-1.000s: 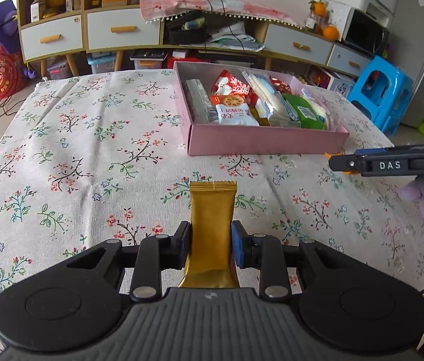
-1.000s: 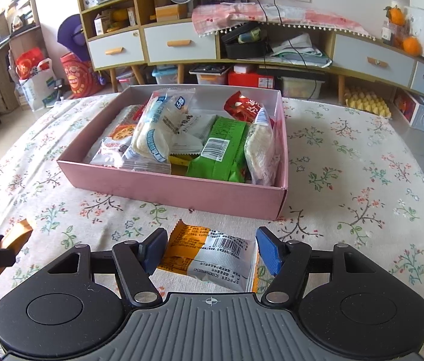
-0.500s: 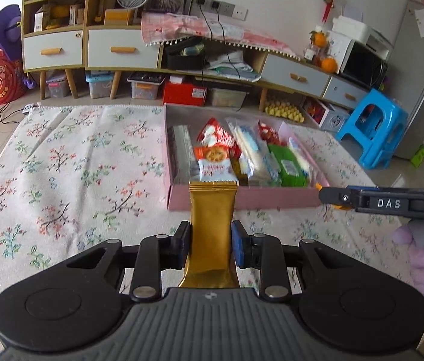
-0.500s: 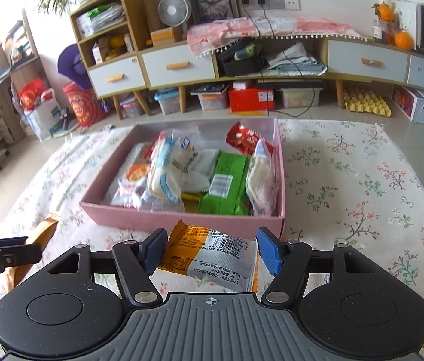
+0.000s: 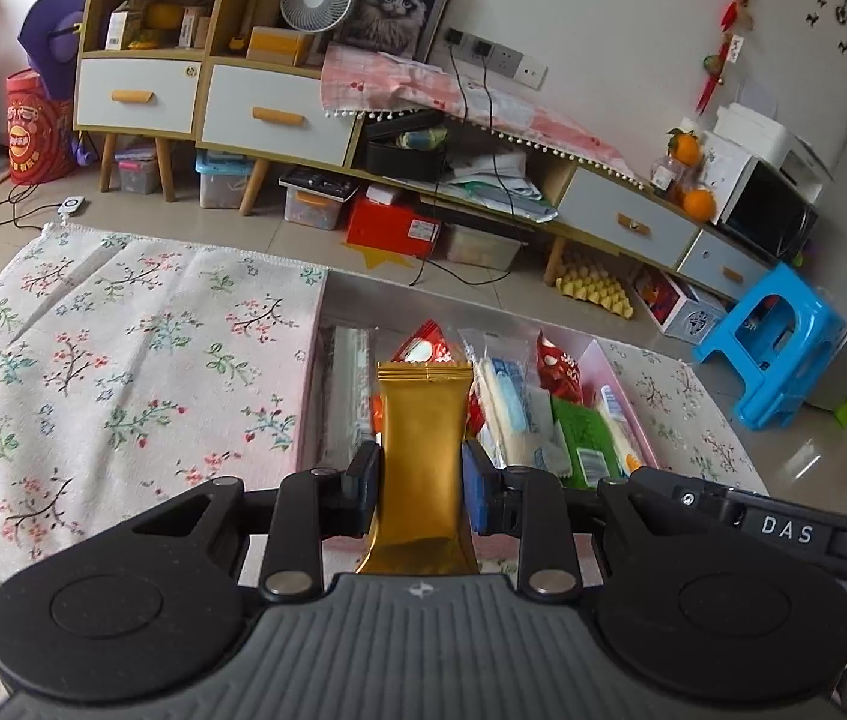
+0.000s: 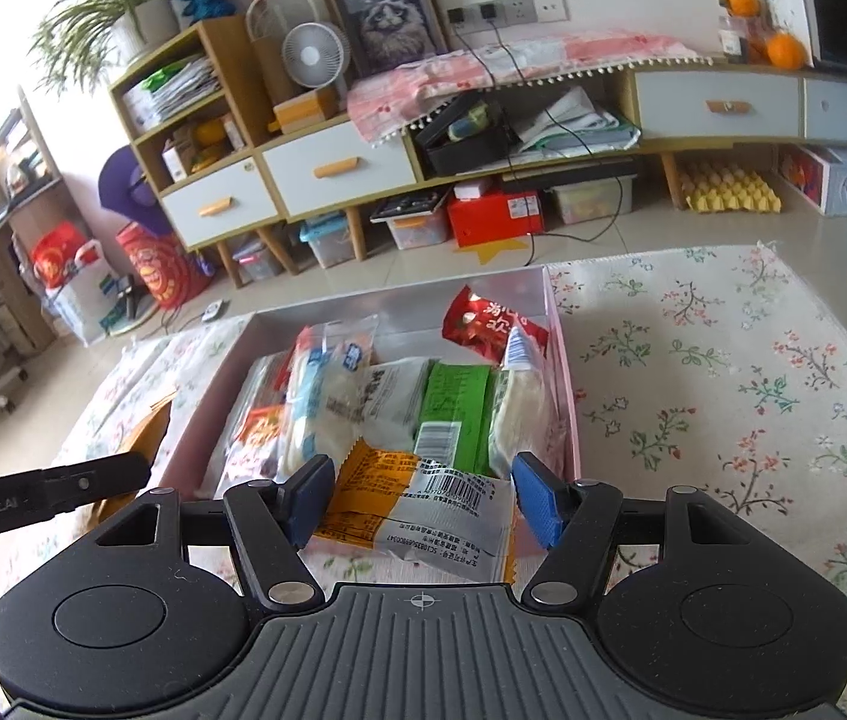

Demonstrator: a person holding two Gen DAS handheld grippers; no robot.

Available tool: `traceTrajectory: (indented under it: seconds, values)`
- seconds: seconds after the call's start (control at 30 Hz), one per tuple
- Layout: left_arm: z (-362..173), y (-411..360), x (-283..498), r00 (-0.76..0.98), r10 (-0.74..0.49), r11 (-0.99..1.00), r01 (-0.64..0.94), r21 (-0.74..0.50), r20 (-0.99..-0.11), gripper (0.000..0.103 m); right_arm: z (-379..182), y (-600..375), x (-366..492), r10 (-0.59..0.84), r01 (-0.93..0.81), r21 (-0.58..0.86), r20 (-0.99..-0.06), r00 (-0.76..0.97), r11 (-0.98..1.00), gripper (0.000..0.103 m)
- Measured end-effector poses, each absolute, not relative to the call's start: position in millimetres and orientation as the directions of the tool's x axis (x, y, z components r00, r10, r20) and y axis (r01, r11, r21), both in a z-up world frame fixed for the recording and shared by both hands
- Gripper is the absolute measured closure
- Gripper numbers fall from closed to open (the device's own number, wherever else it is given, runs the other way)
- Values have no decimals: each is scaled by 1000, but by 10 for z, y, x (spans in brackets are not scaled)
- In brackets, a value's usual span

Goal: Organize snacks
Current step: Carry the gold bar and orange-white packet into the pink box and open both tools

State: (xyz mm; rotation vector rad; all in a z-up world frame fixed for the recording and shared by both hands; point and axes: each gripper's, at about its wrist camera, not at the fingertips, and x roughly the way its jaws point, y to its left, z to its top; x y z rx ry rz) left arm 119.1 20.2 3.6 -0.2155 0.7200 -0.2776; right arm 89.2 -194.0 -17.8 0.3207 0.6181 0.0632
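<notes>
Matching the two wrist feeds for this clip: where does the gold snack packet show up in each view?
Left wrist: the gold snack packet stands centre frame, clamped by the left gripper, in front of the pink box.
Right wrist: only a gold sliver at the left edge, beside the box's outer wall, behind the other gripper's finger.
Shared landmark: the green packet inside the box.

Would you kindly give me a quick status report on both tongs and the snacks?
Left tongs shut on gold packet. Right tongs shut on orange packet. Both above pink box. Nothing blocking.
</notes>
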Motion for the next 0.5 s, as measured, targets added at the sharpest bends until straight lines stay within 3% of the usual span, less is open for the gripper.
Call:
traceTrajectory:
  seconds: [0.5]
  values:
    - [-82, 82, 1411, 750, -299, 943, 137, -304, -590, 77, -214, -2085, 1237, 197, 71, 452, -519, 832, 889, 37]
